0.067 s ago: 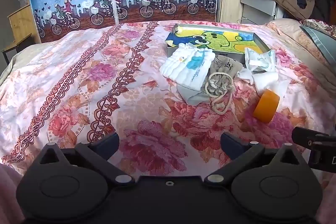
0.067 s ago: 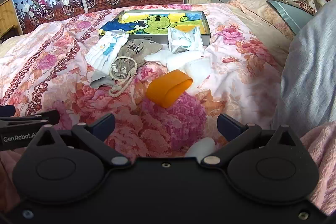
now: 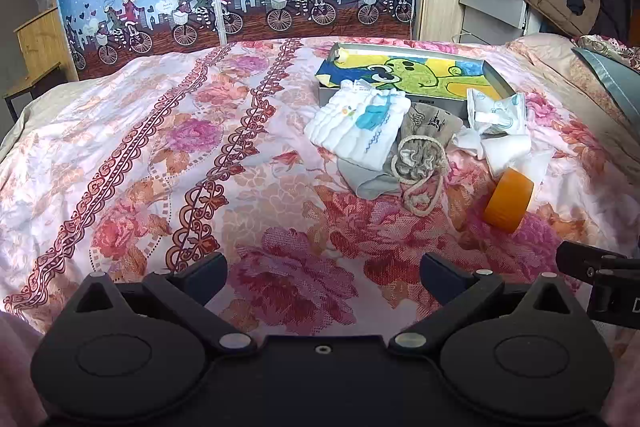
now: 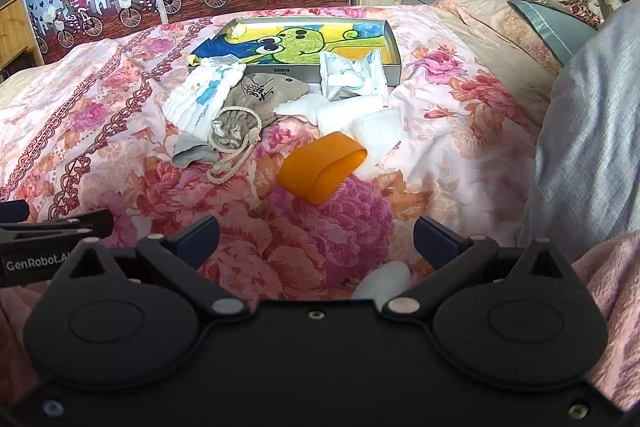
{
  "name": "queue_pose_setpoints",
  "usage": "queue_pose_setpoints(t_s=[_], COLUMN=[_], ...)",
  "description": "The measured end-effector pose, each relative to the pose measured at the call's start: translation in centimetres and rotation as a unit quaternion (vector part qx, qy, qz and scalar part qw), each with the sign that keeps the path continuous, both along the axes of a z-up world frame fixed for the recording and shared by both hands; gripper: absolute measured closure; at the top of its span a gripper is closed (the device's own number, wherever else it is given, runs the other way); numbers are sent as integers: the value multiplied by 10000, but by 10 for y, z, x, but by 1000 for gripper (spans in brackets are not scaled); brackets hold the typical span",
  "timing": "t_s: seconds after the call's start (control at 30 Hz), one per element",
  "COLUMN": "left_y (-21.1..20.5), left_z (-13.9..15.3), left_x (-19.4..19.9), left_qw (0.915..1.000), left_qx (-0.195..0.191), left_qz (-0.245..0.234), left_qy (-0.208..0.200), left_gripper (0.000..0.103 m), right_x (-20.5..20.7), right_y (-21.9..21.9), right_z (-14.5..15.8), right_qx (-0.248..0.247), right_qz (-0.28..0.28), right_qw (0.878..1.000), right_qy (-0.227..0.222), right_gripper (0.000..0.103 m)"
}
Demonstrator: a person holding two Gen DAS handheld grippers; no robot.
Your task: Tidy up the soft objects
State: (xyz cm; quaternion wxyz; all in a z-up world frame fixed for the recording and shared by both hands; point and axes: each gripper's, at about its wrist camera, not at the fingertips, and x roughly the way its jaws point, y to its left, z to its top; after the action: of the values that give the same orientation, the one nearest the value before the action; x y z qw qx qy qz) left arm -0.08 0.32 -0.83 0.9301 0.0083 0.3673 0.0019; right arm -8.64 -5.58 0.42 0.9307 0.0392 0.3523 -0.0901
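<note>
— On the flowered quilt of the bed (image 3: 168, 163), just short of the shallow grey box with the green cartoon lining (image 3: 404, 73), lies the whole soft heap: a folded white ribbed cloth with a blue motif (image 3: 356, 125), a grey drawstring pouch with a rope cord (image 3: 420, 151), a crinkly white wrapped packet (image 4: 352, 77), and a squashed orange silicone cup (image 4: 322, 173) nearest us.

— How would they handle?

— Light and limp, I'd judge. Pinch the white cloth across its folded stack, so it lifts as one; the pouch by its gathered neck. The packet looks slippery, and the cup would likely give under a squeeze.

— And the tools?

— Left tool (image 3: 322, 269) spread wide, holding nothing, low over the quilt, well short of the heap. Right tool (image 4: 316, 233) equally wide, empty, near the cup.

— Any change from a moment ago?

— None I can see; everything sits as it did.
</note>
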Motion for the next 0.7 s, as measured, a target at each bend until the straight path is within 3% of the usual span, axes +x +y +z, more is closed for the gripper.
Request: queue_pose_setpoints(t_s=[0.7], left_y=[-2], left_z=[1], left_x=[3], left_qw=[9999], left_qx=[56], left_qz=[32], left_qy=[114], left_gripper=[1], right_x=[9], right_y=[3], right_z=[-4], right_qx=[-20], right_qz=[87], right_qw=[9997], right_qy=[224], right_gripper=[0])
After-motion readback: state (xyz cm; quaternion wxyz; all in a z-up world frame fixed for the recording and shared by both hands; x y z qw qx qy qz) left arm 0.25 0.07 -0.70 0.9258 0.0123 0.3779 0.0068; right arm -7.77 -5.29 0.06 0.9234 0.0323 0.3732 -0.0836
